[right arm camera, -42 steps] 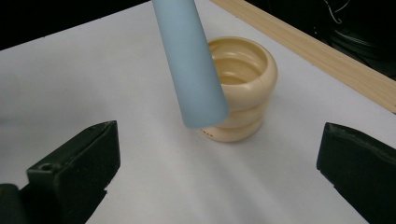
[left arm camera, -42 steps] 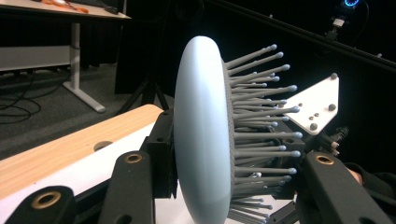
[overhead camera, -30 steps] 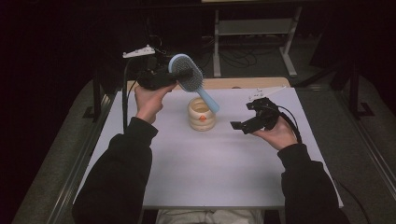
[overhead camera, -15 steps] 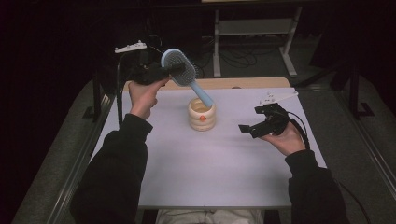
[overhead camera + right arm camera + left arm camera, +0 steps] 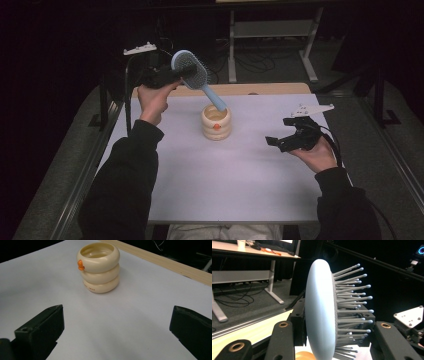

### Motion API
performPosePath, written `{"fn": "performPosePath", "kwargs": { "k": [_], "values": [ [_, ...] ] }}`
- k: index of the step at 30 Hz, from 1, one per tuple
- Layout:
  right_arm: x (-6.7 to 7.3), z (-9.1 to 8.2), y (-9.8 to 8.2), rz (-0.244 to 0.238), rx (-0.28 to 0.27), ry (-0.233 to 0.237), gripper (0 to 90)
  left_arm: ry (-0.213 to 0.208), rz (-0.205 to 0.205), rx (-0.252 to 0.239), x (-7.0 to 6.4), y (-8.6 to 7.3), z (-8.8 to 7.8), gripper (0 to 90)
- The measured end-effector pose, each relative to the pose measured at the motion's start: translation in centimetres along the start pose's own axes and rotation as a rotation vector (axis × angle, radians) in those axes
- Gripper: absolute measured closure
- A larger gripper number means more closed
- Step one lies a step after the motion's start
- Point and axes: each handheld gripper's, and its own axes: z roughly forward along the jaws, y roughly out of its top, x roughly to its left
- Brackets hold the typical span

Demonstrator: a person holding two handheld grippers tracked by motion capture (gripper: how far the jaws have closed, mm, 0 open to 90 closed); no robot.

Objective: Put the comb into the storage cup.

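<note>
Hairbrush [image 5: 190, 71]: light, stiff plastic, clamped at its head by the left hand-held gripper [image 5: 172, 75], handle tip apparently dipping into the cream cup [image 5: 216, 122] on the worktop [image 5: 240, 175]. Right hand-held gripper [image 5: 285, 142] hangs open, empty.

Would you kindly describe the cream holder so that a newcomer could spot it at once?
Start from the white table top and look toward its far edge, near the middle. There stands the cream holder, below the handle of the blue hairbrush. It looks like three stacked rings, open at the top, with a small orange knob on its side.
</note>
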Motion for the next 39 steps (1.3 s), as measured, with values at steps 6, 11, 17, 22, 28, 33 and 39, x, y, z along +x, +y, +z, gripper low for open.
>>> {"fn": "performPosePath", "kwargs": {
  "k": [6, 11, 17, 22, 28, 33, 39],
  "values": [
    [-0.2, -0.7, -1.0, 0.01, -0.015, -0.011, 0.0, 0.021, 0.013, 0.031, 0.5, -0.3, 0.5, 54.2],
    [-0.4, -1.1, -2.4, 0.019, -0.022, -0.023, 0.0, 0.031, 0.018, 0.038, 0.8, -0.5, 0.9, 54.2],
    [-0.8, -2.0, -3.6, 0.036, -0.031, -0.034, 0.0, 0.03, 0.007, 0.03, 1.0, -0.6, 1.1, 54.2],
    [-1.0, -2.5, -4.6, 0.04, -0.029, -0.042, 0.0, 0.057, 0.013, 0.048, 1.4, -0.8, 1.3, 54.2],
    [-1.1, -2.7, -5.3, 0.051, -0.029, -0.048, 0.0, 0.063, 0.017, 0.055, 1.7, -0.9, 1.6, 54.2],
    [-1.1, -2.9, -5.9, 0.055, -0.027, -0.049, 0.0, 0.068, 0.02, 0.065, 1.8, -1.3, 1.8, 54.2],
    [-1.0, -2.8, -6.4, 0.056, -0.017, -0.051, 0.0, 0.068, 0.025, 0.086, 2.2, -2.1, 2.3, 54.1]
  ]
}}
